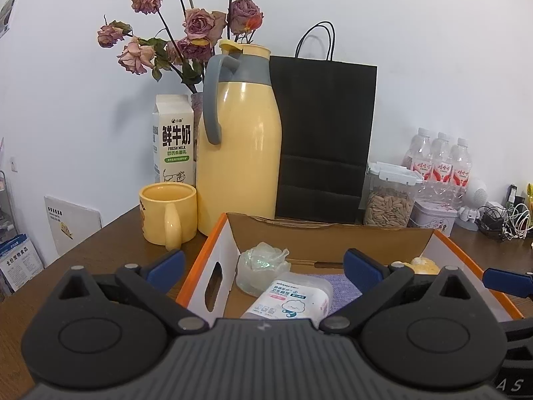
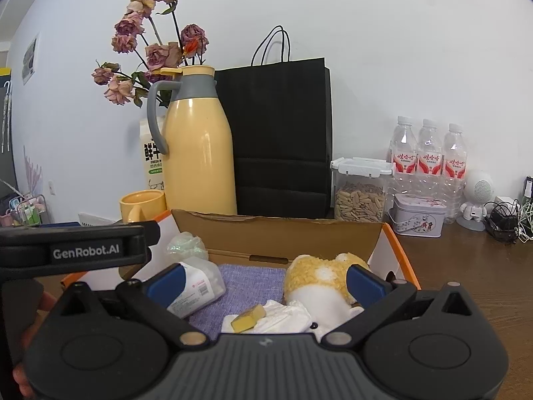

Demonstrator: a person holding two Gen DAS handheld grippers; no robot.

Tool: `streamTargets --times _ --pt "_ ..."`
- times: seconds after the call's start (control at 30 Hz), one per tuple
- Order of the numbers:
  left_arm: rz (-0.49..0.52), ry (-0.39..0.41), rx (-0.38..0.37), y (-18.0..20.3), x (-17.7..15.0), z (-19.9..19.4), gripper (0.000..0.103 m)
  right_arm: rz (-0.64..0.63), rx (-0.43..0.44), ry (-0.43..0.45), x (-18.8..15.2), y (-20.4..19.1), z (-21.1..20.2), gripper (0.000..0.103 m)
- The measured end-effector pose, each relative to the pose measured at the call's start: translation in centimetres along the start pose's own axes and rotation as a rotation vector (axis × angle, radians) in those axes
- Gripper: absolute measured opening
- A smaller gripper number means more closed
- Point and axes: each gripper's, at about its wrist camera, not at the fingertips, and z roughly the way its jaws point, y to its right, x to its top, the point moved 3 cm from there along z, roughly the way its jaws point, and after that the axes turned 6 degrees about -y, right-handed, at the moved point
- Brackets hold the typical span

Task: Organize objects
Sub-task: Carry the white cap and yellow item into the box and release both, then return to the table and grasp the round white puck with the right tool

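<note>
While both grippers are hovering at the near edge of the box (image 1: 213,260), the left gripper (image 1: 265,263) and right gripper (image 2: 265,283) are gaping fully wide, gripping nothing, probably so the items lie free. Inside, a wipes pack (image 1: 293,300), plush toy (image 2: 319,280) and sponge (image 2: 248,321) are resting on a purple cloth (image 2: 250,283). Beyond, a mug (image 1: 168,211), flask (image 1: 238,143) and black bag (image 1: 324,136) are standing against the wall, out of the way.

Yellow flask (image 1: 240,140) with grey handle, black bag (image 1: 323,133), orange-edged box (image 1: 203,260), lilac cloth (image 2: 250,286)
</note>
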Motion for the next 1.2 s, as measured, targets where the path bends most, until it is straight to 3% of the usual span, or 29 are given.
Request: streamTargets --times 0.23,0.57,1.2 --pt "-0.004 0.070 -0.049 -0.4 0.7 -3.5 0.103 -0.025 -0.012 0.013 -0.2 -0.2 -2.3 0.103" --pt "0.038 0.072 -0.088 -1.5 -0.5 -8.6 0.103 -0.108 0.000 0.081 -1.3 -1.5 -8.8 0.103" --pt "0.088 -0.082 -0.096 -3.6 -7.1 -12.9 0.103 -0.128 -0.024 -0.126 -9.7 -2.6 -12.9 0.103"
